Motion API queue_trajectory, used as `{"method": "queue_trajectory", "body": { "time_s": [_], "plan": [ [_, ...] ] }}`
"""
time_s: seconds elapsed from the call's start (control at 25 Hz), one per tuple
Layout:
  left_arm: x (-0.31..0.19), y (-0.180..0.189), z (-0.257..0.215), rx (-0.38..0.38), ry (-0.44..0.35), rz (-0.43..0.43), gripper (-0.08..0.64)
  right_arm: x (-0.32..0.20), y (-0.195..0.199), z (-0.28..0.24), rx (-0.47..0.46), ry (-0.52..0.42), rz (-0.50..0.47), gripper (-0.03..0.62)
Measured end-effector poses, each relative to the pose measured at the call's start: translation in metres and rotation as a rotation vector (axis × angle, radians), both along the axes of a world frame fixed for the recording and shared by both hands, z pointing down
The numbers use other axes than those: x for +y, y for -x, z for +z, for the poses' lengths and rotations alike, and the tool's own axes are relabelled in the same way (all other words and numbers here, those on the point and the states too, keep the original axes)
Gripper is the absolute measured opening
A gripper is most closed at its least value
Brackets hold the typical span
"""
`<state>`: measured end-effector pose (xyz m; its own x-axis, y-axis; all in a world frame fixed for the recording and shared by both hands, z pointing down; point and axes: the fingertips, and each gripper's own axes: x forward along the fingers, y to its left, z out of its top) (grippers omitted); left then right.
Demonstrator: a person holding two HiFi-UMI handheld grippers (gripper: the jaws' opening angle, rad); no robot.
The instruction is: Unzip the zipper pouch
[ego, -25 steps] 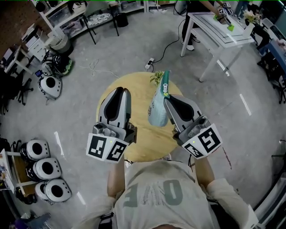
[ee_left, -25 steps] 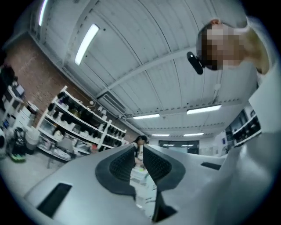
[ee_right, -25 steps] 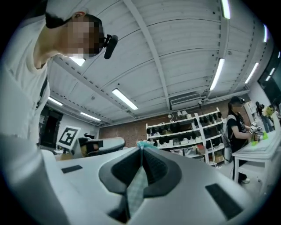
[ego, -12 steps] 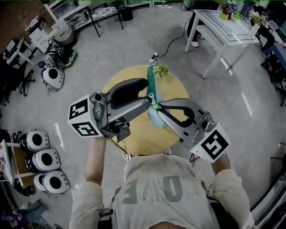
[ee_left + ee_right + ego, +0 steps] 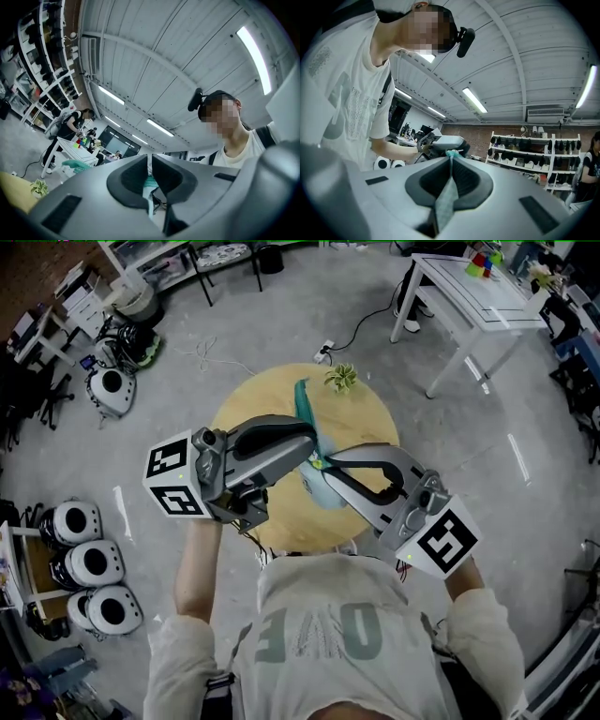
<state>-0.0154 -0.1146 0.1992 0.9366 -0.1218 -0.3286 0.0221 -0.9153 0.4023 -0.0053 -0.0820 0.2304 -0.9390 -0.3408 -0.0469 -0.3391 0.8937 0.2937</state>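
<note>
Between my two grippers, over the round pale wooden worktop [image 5: 246, 418], is the light blue fabric zipper pouch [image 5: 317, 491] with its teal zip band. My right gripper [image 5: 328, 468] has its fingers pressed together on a fold of the pouch's fabric. The right gripper view shows a grey-blue strip running up the seam between the pads and ending in a teal tip just past them.

My left gripper [image 5: 312, 448] points in from the opposite side, its tips almost meeting the right ones, and its fingers are closing. Only a thin slit is left between them. The teal edge of the pouch fills the lower part of that slit and touches both pads, and just under it sits a small dark piece I cannot identify.

From both sets of fingers the teal band rises toward the far side of the worktop, while the pale body of the pouch hangs below them, over the worktop's middle. Well beyond the fingers, past the end of the band, a small green plant [image 5: 341, 379] stands near the worktop's far edge.
</note>
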Motion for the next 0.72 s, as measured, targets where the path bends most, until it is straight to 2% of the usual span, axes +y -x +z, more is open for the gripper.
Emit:
{"method": "queue_trajectory", "body": {
  "time_s": [0.2, 0.48, 0.72],
  "plan": [
    [0.007, 0.004, -0.002, -0.009, -0.035, -0.032, 0.032, -0.002, 0.001, 0.004, -0.009, 0.014, 0.039, 0.04],
    [-0.006, -0.002, 0.01, -0.074, 0.006, -0.144, 0.028, 0.001, -0.002, 0.008, -0.007, 0.035, 0.039, 0.037],
    [-0.009, -0.002, 0.02, -0.095, 0.044, -0.145, 0.026, 0.001, -0.001, 0.013, -0.008, 0.073, 0.052, 0.034]
  ]
}}
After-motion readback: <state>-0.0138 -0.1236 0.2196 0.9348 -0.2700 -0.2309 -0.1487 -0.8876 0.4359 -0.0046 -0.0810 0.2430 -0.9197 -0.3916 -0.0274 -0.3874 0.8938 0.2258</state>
